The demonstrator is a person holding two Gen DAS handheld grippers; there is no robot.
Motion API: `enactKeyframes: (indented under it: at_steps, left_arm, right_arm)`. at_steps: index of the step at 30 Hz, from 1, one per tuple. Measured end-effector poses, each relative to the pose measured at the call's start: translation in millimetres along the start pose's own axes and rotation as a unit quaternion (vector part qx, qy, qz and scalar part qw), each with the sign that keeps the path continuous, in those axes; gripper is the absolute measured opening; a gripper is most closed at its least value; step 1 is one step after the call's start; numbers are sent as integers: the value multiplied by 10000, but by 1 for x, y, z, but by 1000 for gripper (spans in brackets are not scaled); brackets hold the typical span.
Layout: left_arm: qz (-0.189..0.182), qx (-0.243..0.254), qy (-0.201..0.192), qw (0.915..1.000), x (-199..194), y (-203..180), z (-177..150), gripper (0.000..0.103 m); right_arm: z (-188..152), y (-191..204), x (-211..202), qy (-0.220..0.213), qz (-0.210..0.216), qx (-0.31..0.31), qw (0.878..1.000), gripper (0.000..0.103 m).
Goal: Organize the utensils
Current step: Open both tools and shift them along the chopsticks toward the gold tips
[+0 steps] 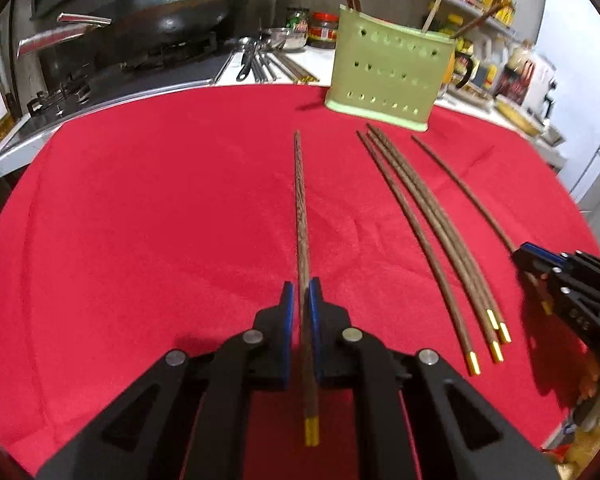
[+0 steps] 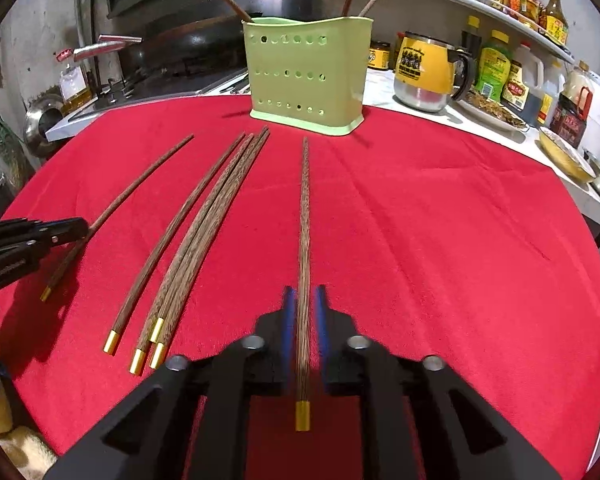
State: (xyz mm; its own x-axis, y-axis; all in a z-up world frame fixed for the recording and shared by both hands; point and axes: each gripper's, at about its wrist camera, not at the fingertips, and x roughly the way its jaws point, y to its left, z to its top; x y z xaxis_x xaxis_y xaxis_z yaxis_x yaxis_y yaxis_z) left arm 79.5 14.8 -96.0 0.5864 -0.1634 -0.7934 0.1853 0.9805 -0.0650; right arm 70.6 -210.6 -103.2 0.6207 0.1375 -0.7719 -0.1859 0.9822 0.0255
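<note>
Gold-capped chopstick sits clamped between the left claw's pads, pointing toward the green holder; the right claw stands slightly apart around another chopstick, pads not pressing. Four loose chopsticks lie on the red cloth before the holder, whose own sticks are cut off at the frame's top, with a dim wok behind.

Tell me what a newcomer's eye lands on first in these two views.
The bright red cloth fills both views, with a perforated green utensil holder standing at its far edge, a few chopsticks already in it. In the middle lies a cluster of four gold-tipped wooden chopsticks. Either side, the left gripper is shut on one chopstick, while the right gripper's jaws straddle another.
</note>
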Motion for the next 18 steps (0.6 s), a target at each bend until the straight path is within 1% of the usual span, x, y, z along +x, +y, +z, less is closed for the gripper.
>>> enactKeyframes:
  at_steps: [2,3,5,8,12,14,15,18]
  left_arm:
    - [-65,86,-64,9999,-6,0,-7,7]
    - [-86,153,-79,9998,-10,0,-13,8]
    - [-91,230,-75,9997,-15,-3,-21,12]
    - [-131,327,-20,9994,-19,-8,-34,13]
    - [-46,406,13,9992,-25,-16,-44,15]
    - [4,443,23,9990,-28,-21,-48,21]
    - [66,479,30,9988,-28,-22,-50,21]
    - [253,559,67,9981,-30,-30,-54,29]
  right_arm:
    - [-3,1,-5,-41,-1,-16,10000,37]
    - [-4,1,-7,-49,-7,-29,10000,37]
    - [-7,2,-11,-39,-15,-59,10000,37]
    - [-12,3,-14,-13,-14,-79,10000,37]
    - [-19,3,-16,29,20,-63,10000,37]
    - [-23,2,-17,44,41,-47,10000,37]
    - [-24,2,-17,50,41,-36,10000,37]
    - [-29,-1,-19,38,62,23,10000,37]
